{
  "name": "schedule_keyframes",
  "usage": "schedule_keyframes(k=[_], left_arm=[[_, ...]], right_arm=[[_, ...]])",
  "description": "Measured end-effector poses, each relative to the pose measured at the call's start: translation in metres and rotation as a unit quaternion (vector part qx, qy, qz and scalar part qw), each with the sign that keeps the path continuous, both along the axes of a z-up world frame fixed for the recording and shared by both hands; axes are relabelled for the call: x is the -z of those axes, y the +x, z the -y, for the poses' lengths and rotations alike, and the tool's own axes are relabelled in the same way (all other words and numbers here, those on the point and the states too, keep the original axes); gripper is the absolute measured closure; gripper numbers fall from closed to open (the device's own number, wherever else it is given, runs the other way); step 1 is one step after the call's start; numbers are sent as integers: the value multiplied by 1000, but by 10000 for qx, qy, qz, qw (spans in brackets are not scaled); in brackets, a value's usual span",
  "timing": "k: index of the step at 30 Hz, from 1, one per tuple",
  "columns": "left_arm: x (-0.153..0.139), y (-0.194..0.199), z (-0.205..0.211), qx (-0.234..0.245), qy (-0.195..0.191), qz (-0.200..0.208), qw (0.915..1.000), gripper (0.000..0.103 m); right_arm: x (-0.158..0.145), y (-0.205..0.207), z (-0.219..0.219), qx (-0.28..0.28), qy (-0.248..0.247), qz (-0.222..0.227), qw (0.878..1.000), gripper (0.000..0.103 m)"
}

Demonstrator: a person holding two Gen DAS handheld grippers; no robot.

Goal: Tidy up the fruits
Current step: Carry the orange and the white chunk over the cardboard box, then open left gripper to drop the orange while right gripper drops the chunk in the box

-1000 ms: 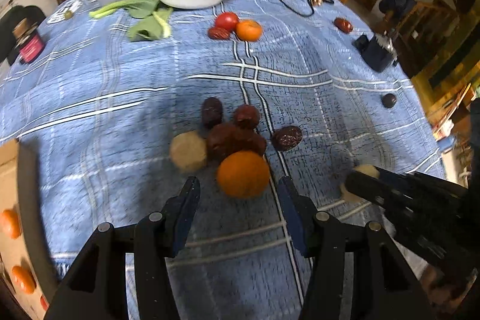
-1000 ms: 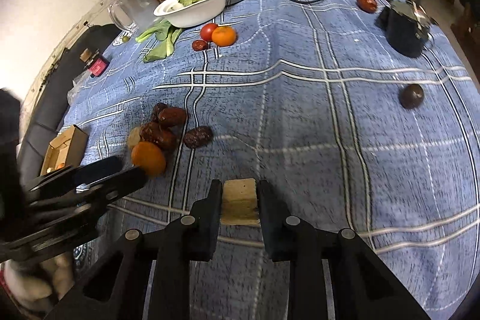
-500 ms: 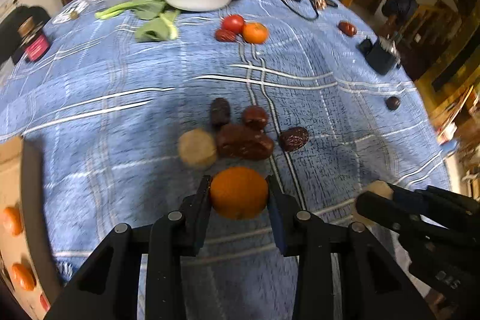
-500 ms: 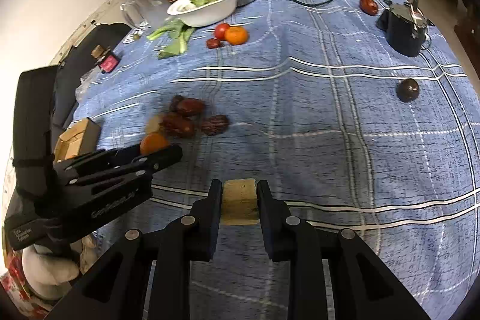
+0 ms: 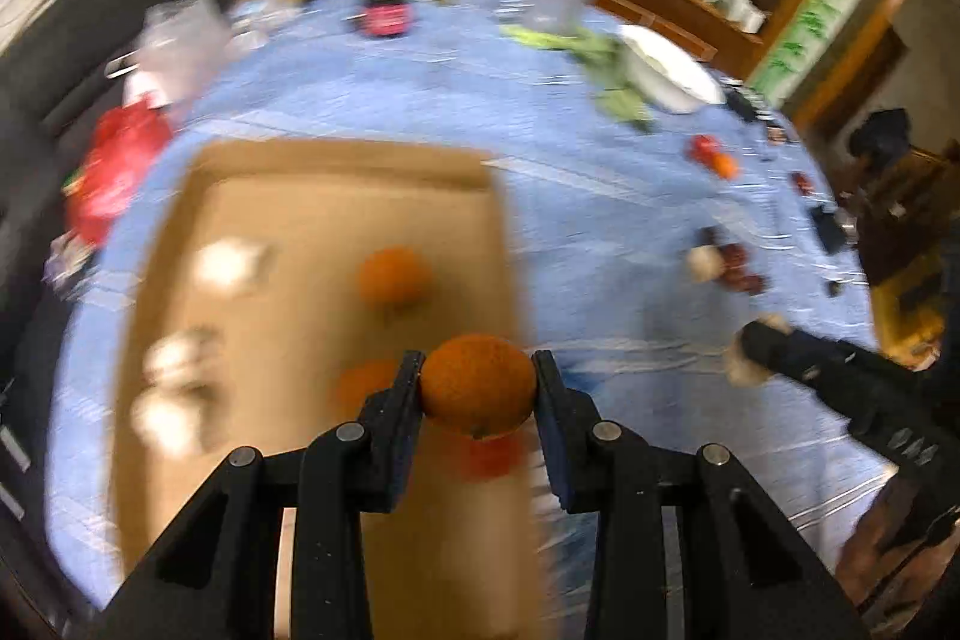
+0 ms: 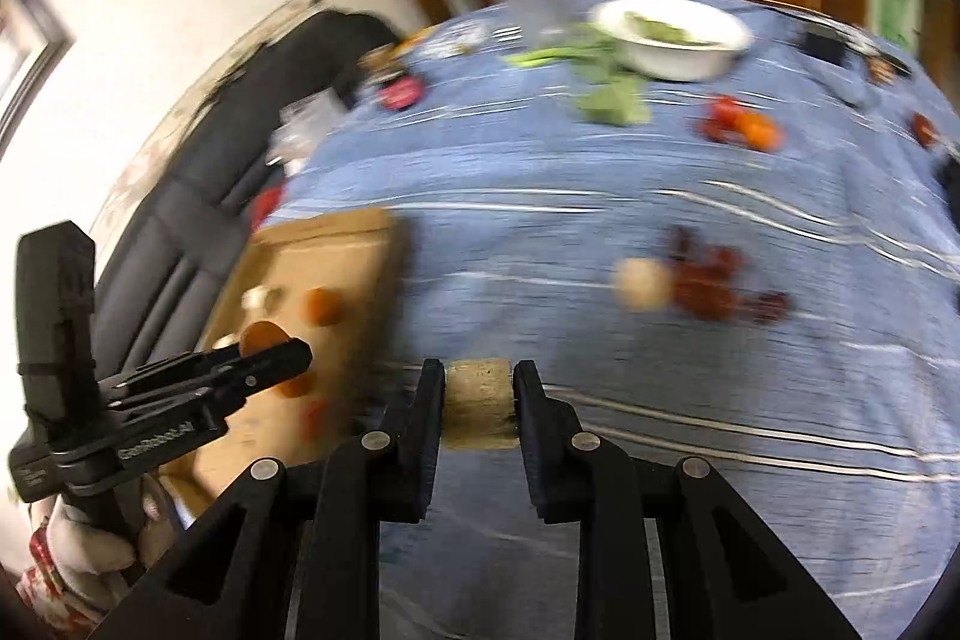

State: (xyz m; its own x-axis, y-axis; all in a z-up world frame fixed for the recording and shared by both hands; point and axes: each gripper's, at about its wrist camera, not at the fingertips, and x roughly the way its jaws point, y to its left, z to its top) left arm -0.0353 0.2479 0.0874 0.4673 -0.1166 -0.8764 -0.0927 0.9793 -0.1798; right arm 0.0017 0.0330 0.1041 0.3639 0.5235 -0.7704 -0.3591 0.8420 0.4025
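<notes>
While the left gripper [image 5: 477, 388] clamps a round orange fruit [image 5: 478, 385], the shallow brown cardboard box [image 5: 336, 220] lies directly beneath and ahead. Well to its right, the right gripper [image 6: 479, 403] pinches a tan block [image 6: 480, 403].

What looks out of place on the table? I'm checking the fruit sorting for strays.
Loose greens lie on the cloth beside the bowl rather than in it, and the dates sit scattered. The right gripper holds a tan block that doesn't look like fruit. The orange in the left gripper is over the box.
</notes>
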Motion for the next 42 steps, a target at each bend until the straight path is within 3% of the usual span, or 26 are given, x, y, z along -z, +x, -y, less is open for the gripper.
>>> schedule_keyframes(k=[8,16,25,30,34,42], left_arm=[[29,-45,-67,-318,405,-531,9973,69],[48,-48,-82,-222,447,-693,9963,68],[47,-41,-87,-109,343,-708,9968,67],[34,-39,-91,-152,218,-601,9978,57],[20,-37,-92,-177,152,-455,9987,55],[-10,-27,-84,-71,81,-22,9999,48]], right_arm=[[14,-29,-104,-1006,-137,-188,9947,77],[51,-49,-158,-1406,-565,-419,9876,77],[67,-45,-173,-1306,-763,-461,9874,76],[69,-43,-178,-1279,-771,-476,9876,75],[63,-45,-171,-1243,-719,-524,9882,69],[37,-49,-152,-921,-660,-215,9933,66]])
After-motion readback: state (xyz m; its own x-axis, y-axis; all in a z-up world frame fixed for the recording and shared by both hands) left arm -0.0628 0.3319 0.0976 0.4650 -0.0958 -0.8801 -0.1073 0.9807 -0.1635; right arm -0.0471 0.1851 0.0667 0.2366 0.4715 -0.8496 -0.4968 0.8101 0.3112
